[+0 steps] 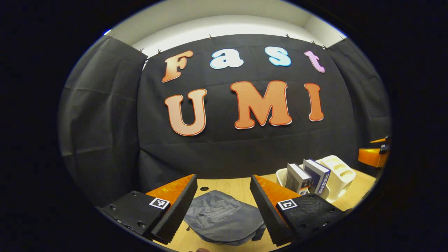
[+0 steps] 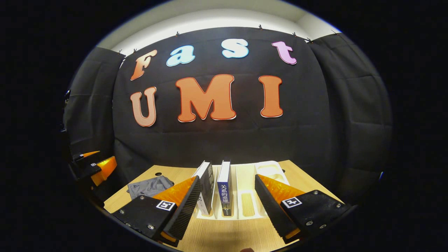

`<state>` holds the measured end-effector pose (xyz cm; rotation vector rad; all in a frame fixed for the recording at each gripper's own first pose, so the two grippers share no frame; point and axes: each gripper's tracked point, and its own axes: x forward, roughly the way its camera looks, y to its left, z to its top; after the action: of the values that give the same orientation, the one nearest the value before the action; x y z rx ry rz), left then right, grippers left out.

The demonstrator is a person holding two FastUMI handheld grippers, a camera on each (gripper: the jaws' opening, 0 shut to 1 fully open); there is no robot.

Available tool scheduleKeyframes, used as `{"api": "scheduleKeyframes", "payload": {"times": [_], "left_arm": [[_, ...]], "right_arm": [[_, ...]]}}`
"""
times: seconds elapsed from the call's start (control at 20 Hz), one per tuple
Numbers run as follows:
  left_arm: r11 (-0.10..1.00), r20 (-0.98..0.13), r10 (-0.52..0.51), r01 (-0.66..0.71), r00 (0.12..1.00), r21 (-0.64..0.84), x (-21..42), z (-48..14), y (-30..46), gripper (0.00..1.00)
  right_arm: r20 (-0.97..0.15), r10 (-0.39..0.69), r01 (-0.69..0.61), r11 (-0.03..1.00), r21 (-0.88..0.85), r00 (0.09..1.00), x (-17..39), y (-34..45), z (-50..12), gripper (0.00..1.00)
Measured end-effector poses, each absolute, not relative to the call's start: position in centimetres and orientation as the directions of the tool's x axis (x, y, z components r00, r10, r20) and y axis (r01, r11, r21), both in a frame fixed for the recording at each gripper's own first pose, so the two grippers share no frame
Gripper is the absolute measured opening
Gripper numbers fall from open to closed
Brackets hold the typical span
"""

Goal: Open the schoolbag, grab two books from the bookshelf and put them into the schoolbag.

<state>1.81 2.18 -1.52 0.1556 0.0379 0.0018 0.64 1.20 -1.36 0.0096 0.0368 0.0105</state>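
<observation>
Hovering above the wooden table [image 2: 224, 231], both grippers are spread wide with nothing between their fingers. The left gripper [image 1: 224, 210] points down at the grey schoolbag [image 1: 222, 217], which lies flat and looks closed, framed between its fingers, probably lined up so it can work the bag open first. The right gripper [image 2: 227, 206] faces the white bookshelf [image 2: 245, 196], a slotted rack standing right of the schoolbag. Two books stand upright in the rack's slots nearest the schoolbag: a white-covered book [image 2: 207, 190] and, just beside it, a dark blue book [image 2: 224, 190] with its spine toward the right gripper, easy to pinch from above. The slots on the bookshelf's far side from the schoolbag sit empty. Nothing is in the bag yet, so the task looks barely begun.
</observation>
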Motion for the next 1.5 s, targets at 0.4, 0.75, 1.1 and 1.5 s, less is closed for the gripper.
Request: {"api": "scheduleKeyframes", "payload": {"times": [0.4,0.75,1.1,1.5], "left_arm": [[0.894,-0.234,-0.020,0.122,0.972,0.431,2.6,-11.1,1.2,1.00],[0.798,-0.334,-0.044,0.234,0.942,0.555,2.5,-17.6,-0.9,0.97],[0.650,-0.431,-0.080,0.374,0.899,0.662,2.1,-23.7,-3.1,0.97],[0.613,-0.499,-0.031,0.411,0.866,0.675,5.2,-27.2,-2.7,0.97]], "right_arm": [[-0.082,-0.020,0.022,0.999,0.024,0.996,0.7,-0.4,-3.2,0.95],[-0.116,-0.071,0.074,0.997,0.017,0.991,0.1,-2.8,-4.7,0.95],[-0.139,-0.111,0.111,0.994,-0.006,0.984,-0.4,-4.6,-5.5,0.95],[-0.168,-0.143,0.142,0.990,-0.021,0.975,-0.8,-5.9,-6.5,0.95]]}}
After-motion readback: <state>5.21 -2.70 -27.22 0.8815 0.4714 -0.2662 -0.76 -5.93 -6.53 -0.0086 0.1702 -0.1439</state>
